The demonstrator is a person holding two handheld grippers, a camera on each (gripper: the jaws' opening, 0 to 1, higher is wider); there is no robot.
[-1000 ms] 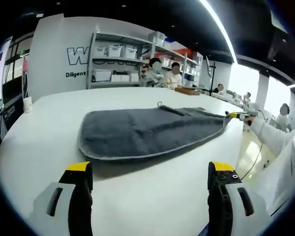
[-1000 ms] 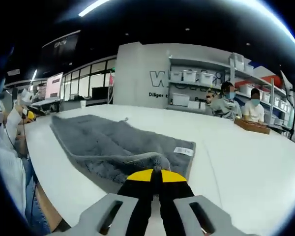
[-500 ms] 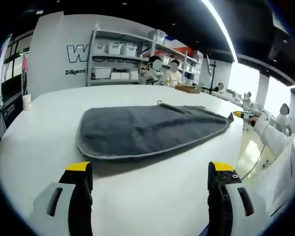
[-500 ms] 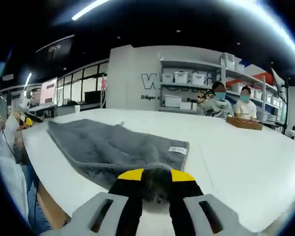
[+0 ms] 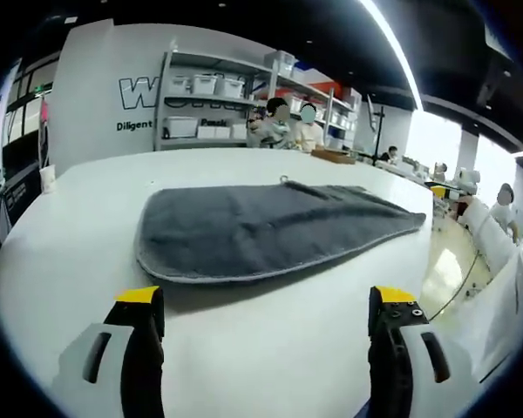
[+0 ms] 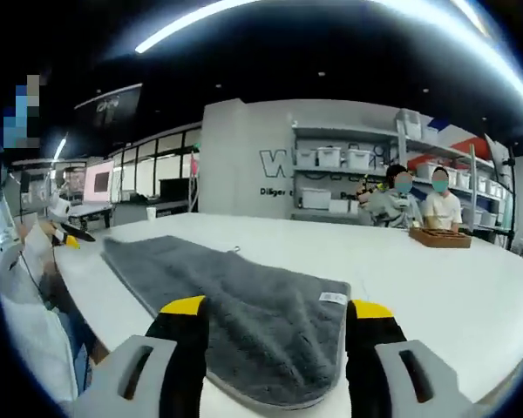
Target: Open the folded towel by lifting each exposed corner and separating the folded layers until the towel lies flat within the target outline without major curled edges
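Seemingly near its end, the task shows in the left gripper view as a dark grey plush towel (image 5: pixel 270 228) spread flat on the white round surface (image 5: pixel 87 218), beyond the left tongs (image 5: pixel 266 306), whose jaws stand wide apart and empty. Next, the right gripper view has the right tongs (image 6: pixel 275 318) likewise parted, with the towel's near edge between them, a white label (image 6: pixel 334 298) at its right corner, no curled edges evident; any target outline I cannot make out.

The left gripper (image 5: pixel 266 318) hovers with jaws wide apart over the white table (image 5: pixel 78 226), short of the grey towel (image 5: pixel 261 226) spread flat
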